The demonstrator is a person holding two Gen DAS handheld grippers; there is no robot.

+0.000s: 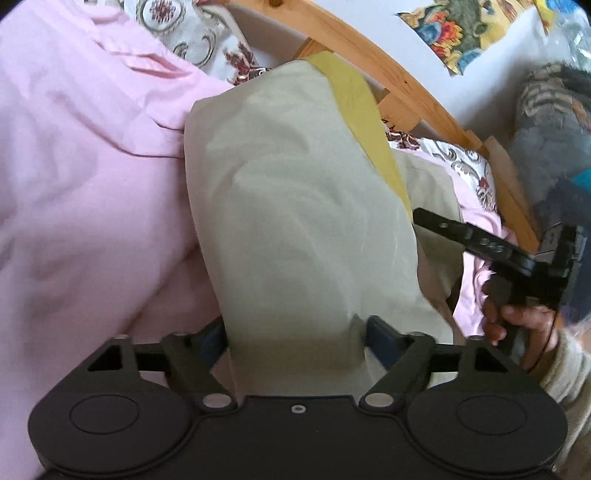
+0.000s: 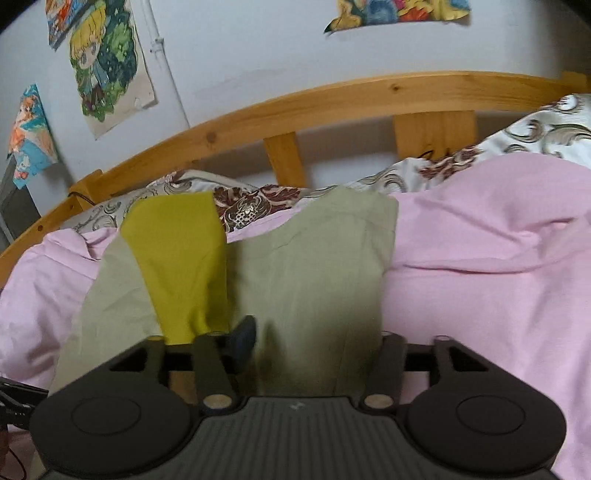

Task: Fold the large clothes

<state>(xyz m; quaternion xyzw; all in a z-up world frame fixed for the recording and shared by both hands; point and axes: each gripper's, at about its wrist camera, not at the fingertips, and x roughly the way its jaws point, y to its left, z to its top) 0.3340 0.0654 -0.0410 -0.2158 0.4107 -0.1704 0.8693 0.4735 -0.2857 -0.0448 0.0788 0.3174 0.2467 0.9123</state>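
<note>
Beige garment with yellow panel on pink bedsheet, left gripper clamped on its fabric, right gripper likewise, wooden bed rail and wall posters behind, patterned quilt beside

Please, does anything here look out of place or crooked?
Nothing is damaged or spilled. The beige garment lies unevenly on the pink sheet, its yellow part slanting across one side. A wall poster has a curling lower edge.

Both wrist views set close over the bed, left facing along the wooden rail, right facing it squarely, sharing the beige garment and pink sheet.
</note>
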